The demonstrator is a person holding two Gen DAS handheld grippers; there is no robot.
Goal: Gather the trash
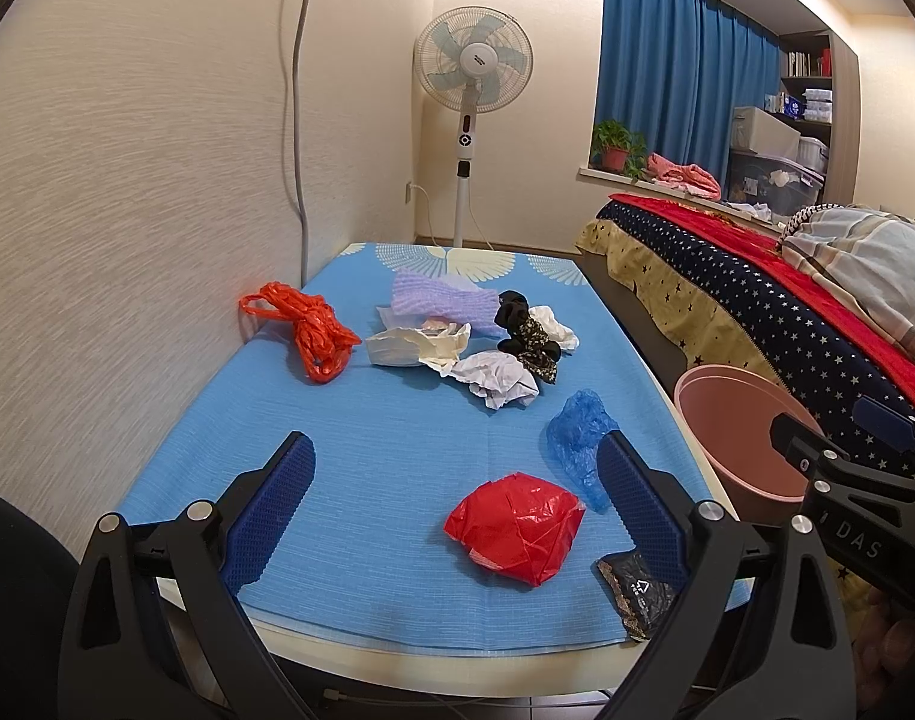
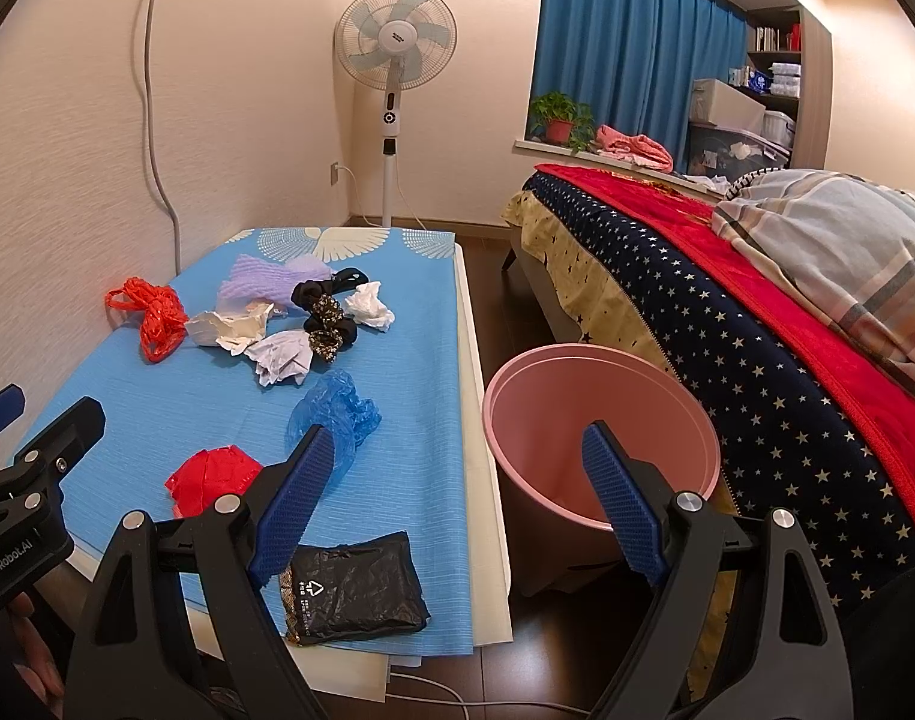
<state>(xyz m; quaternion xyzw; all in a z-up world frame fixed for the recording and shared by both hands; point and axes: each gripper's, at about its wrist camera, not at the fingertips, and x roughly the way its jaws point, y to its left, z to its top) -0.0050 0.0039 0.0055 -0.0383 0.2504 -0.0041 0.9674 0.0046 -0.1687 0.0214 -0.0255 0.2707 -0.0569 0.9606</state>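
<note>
Wall (image 1: 127,180) is running along the left side of the table (image 1: 361,639), with a grey cable (image 1: 295,120) hanging down it. A blue cloth (image 1: 367,480) is covering the tabletop, and the trash is lying scattered across it. Furthest left, close to the wall, an orange bag (image 1: 313,330) is sitting twisted into a knot. Next to it a heap is spreading out: a lilac foam net (image 1: 439,300), torn white wrappers (image 1: 415,348), crumpled white paper (image 1: 499,381) and a black patterned scrap (image 1: 526,336). Nearer the front, a crinkled blue plastic cover (image 1: 577,438) is lying just behind a puffed red bag (image 1: 514,528), and a flat black packet (image 2: 355,594) is resting at the front right corner of the cloth.

Behind the table a white fan (image 1: 472,60) is standing in the corner. Beside the table's right edge a pink bin (image 2: 601,414) is standing on the dark floor, squeezed between the table and a bed (image 2: 757,312) with a starred blue cover and red blanket. Blue curtains (image 2: 631,48) are hanging behind the bed.

The left gripper (image 1: 457,480) is hovering over the front of the cloth with its jaws spread wide and nothing held. The right gripper (image 2: 457,462) is likewise standing wide apart and empty, one finger over the table edge and the other in front of the bin.
</note>
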